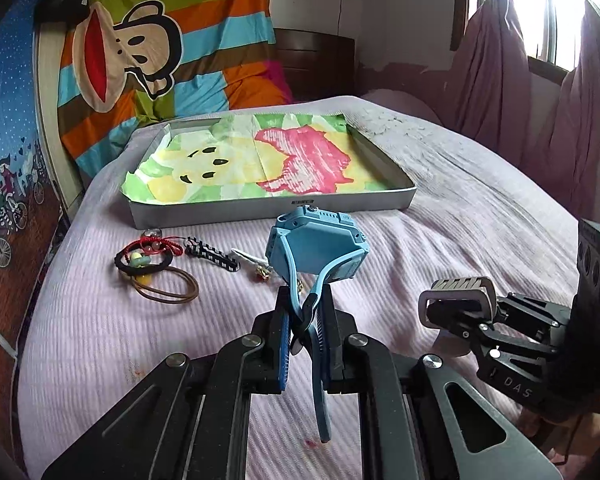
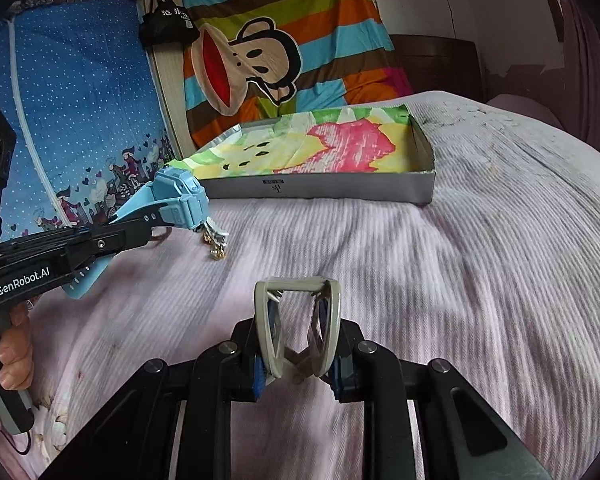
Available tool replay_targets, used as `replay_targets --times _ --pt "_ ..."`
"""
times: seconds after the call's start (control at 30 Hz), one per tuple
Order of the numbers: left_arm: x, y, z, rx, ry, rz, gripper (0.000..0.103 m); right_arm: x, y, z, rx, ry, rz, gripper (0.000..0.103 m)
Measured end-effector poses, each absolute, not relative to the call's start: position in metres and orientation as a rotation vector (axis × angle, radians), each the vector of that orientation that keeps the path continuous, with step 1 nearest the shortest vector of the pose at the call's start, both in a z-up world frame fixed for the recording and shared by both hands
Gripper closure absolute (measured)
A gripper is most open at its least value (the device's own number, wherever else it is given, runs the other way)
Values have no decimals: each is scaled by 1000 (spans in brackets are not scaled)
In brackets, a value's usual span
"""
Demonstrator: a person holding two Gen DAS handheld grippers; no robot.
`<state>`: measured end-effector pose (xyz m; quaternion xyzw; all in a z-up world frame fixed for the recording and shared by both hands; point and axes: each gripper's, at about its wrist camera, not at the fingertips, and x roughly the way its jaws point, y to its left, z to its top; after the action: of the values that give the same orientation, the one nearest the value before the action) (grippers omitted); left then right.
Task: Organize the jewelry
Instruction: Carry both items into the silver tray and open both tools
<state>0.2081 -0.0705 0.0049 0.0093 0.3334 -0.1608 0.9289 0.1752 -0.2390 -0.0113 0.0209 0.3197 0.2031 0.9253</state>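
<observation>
1. The bed (image 1: 440,216), under a pale pink ribbed cover, carries everything; a striped cartoon quilt is piled at its far end.
2. A shallow grey tray (image 1: 392,200), lined with a bright cartoon cloth, lies toward the far end of the bed. Nothing but the cloth shows inside it.
3. The left gripper (image 1: 302,312) has its jaws narrow, clamped on the strap of a blue watch (image 1: 316,246). The watch body stands up above the cover, just short of the tray's near wall, and the loose strap end hangs down between the arms.
4. The right gripper (image 2: 298,334) has its jaws narrow too, pinching a grey hair claw (image 2: 298,320) by its sides, teeth pointing away. It sits clear of the cover, nearer the near edge of the bed than the tray.
5. Small pieces lie on the cover toward the left edge, near the tray's near-left corner: a red cord bracelet (image 1: 148,246), a black hair tie (image 1: 140,266), a brown band (image 1: 172,290), a black-and-white strap charm (image 1: 212,258) and a small trinket (image 1: 260,270) by the watch.
6. My reading: both pickups are made, and carrying to the tray is the step in hand. Next, each item must clear the near wall, be lowered onto the cloth, well apart, and be released.
</observation>
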Motion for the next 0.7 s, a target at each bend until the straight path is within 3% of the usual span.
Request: replay_targets --times 0.33,0.7 --pt "251 -58 48 -44 604 -211 94 246 -217 40 90 473 492 81" --pt "337 -25 33 -79 654 -117 94 330 -201 20 163 502 520 81"
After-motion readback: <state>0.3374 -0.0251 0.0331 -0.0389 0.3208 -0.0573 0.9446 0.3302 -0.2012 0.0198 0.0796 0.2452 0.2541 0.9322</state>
